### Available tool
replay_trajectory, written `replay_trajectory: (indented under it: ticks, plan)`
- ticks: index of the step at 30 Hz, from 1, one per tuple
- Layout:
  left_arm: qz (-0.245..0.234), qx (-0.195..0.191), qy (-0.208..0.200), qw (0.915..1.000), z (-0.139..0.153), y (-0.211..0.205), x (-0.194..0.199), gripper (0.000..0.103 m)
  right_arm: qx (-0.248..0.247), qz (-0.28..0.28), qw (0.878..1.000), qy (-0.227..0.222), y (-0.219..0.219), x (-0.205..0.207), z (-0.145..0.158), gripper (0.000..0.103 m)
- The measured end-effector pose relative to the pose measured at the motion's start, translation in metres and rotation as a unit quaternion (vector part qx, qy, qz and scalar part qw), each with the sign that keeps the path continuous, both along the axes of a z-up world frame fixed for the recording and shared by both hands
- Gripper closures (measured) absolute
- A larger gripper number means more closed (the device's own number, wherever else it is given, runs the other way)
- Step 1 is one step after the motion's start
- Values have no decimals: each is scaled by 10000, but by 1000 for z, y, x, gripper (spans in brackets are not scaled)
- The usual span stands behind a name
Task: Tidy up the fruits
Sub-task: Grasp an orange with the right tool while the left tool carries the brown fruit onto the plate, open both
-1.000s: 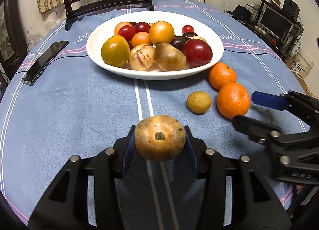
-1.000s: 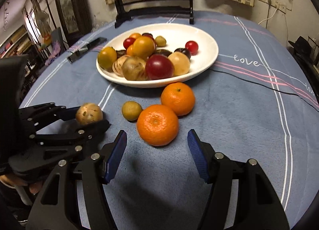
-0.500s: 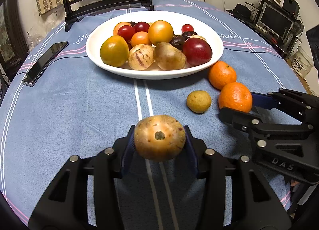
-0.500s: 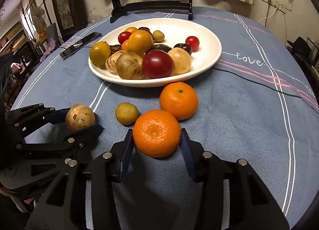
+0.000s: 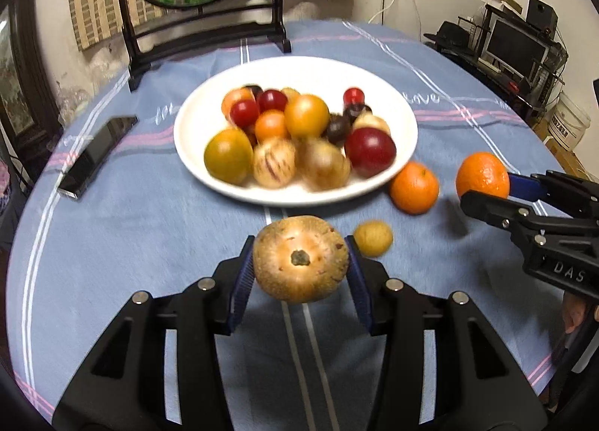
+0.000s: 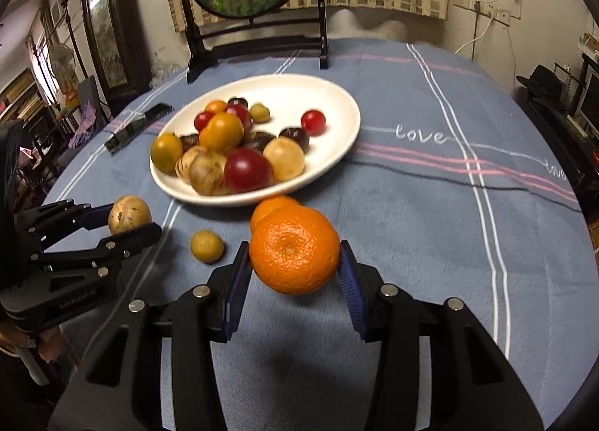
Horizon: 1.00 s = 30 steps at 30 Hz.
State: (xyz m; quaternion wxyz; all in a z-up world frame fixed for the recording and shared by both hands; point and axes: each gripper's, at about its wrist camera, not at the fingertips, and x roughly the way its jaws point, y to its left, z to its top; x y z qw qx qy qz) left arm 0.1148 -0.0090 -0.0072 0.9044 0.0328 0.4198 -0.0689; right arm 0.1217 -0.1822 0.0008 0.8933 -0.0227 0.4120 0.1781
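Left gripper (image 5: 301,274) is clamped on a tan fruit (image 5: 300,258), right gripper (image 6: 294,270) on an orange (image 6: 294,249), both off the cloth near the plate (image 5: 404,154). From my right view a second orange (image 6: 266,207) sits mostly hidden behind the held one. The plate fruit is motion-blurred; I can't identify most of it.

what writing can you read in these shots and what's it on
"love": stitched in white on the blue tablecloth
"DAS": on the right gripper body
"GenRobot.AI": faint, on the left gripper body
Print on the white bucket: too blurred to read
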Motion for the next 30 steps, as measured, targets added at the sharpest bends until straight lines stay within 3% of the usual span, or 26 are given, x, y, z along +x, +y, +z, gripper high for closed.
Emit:
replay_trajectory:
  ticks: [11,19,23,30]
  plan:
    - [106,-16,-257,9996,30,5,29,56,291,-71,9985,-464,10,17,36,57]
    - [530,-273,-397,9974,53,16,85,56,686,-254,9959,-527,28,63,50,56]
    - [800,-106,-450,9957,48,16,111,56,811,-382,9952,-403,36,88,44,56]
    - [1021,-67,-218,9945,19,20,140,56,855,-512,9949,132,38,120,6,56]
